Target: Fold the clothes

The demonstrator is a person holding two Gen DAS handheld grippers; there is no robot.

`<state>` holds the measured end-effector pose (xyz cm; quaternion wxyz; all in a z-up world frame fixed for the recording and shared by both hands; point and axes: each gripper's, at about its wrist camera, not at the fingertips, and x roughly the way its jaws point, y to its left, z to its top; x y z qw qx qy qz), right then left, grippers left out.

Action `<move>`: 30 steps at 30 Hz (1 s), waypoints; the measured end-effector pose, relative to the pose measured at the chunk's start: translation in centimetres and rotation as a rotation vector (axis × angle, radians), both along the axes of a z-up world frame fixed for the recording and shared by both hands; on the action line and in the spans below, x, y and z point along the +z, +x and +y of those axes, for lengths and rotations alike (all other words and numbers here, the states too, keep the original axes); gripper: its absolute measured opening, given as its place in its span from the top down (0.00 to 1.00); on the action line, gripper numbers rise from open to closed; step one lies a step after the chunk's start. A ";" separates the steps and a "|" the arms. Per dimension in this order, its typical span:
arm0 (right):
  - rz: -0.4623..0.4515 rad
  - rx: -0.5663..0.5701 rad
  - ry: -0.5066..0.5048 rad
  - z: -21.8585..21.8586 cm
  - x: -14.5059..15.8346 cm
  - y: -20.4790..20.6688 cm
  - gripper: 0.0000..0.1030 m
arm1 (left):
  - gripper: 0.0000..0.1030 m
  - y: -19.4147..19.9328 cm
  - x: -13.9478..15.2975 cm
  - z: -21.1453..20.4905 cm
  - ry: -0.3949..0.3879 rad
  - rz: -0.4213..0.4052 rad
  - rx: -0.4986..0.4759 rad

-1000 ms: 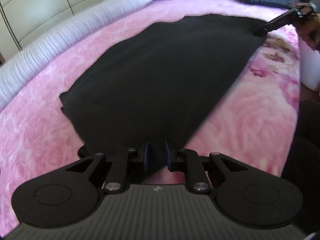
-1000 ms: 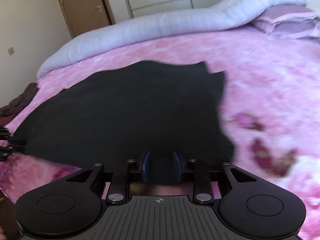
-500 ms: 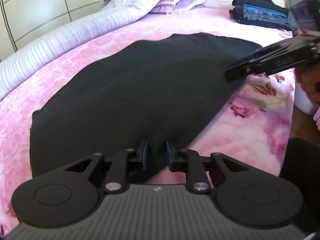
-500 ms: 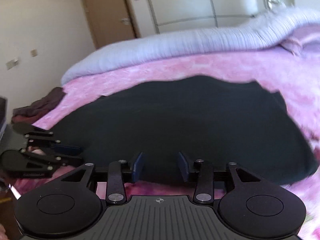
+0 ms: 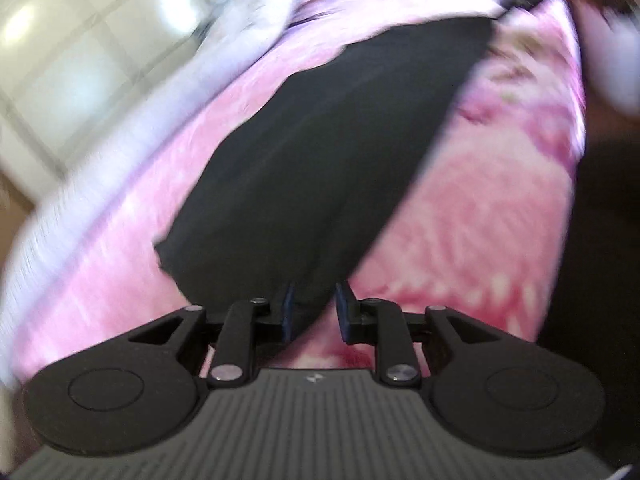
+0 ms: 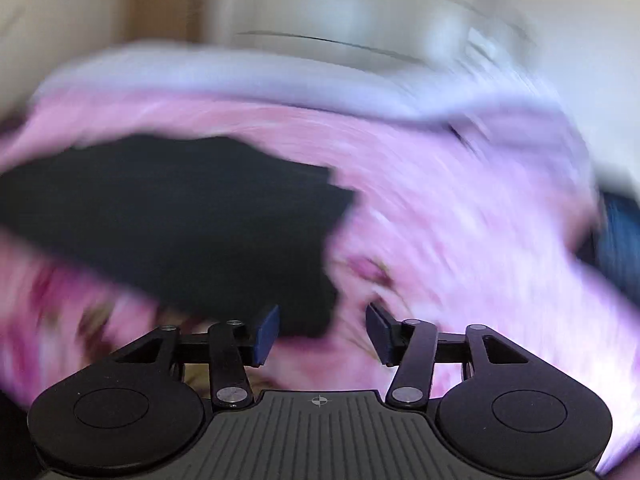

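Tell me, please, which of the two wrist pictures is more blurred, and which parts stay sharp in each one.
Right wrist view: the heaviest motion blur; the pink bedspread and black garment smear into streaks, while the right gripper, jaws apart, stays sharp. Left wrist view: milder blur, worst toward the top; the garment keeps a readable outline, and the left gripper is crisp.

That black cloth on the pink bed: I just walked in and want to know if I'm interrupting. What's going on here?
A person is folding clothes with a handheld gripper in each hand. The black garment lies spread on the pink bedspread. The left gripper has the garment's near edge between its fingers, though the jaws look slightly apart. The right gripper is open at the garment's corner, holding nothing. Both views are motion-blurred, so the fold appears to be in progress.
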<state>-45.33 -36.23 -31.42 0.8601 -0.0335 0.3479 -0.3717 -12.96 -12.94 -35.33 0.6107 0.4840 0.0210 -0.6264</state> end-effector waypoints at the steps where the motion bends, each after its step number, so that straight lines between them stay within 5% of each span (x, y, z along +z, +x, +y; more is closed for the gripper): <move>1: 0.080 0.089 -0.062 1.3 -0.5 0.8 0.44 | 0.68 -0.7 -0.5 0.2 0.004 -0.061 -0.035; 5: 0.348 0.331 -0.244 4.3 -3.6 4.2 0.43 | 0.68 -1.8 -3.2 0.0 0.036 -0.299 -0.125; 8: 0.448 0.419 -0.372 4.6 -4.9 5.7 0.43 | 0.69 -1.8 -4.8 -0.5 0.054 -0.459 -0.202; 13: 0.571 0.479 -0.502 2.7 -6.4 7.0 0.43 | 0.85 0.2 -7.0 -1.9 0.128 -0.719 -0.294; 16: 0.599 0.462 -0.521 1.4 -7.0 7.1 0.45 | 0.91 1.7 -7.3 -2.9 0.159 -0.707 -0.269; 18: 0.634 0.432 -0.513 0.1 -7.6 7.2 0.72 | 0.94 1.8 -7.2 -3.1 0.166 -0.687 -0.267; 19: 0.659 0.419 -0.495 -0.7 -8.1 7.1 0.95 | 0.94 1.6 -7.1 -3.2 0.168 -0.681 -0.267; 24: 0.654 0.401 -0.511 -2.3 -6.8 4.6 0.97 | 0.96 -0.2 -4.1 -1.8 0.137 -0.620 -0.275; 30: 0.700 0.305 -0.490 -5.0 -5.1 1.4 0.97 | 0.96 -8.7 0.8 0.7 0.093 -0.330 -0.360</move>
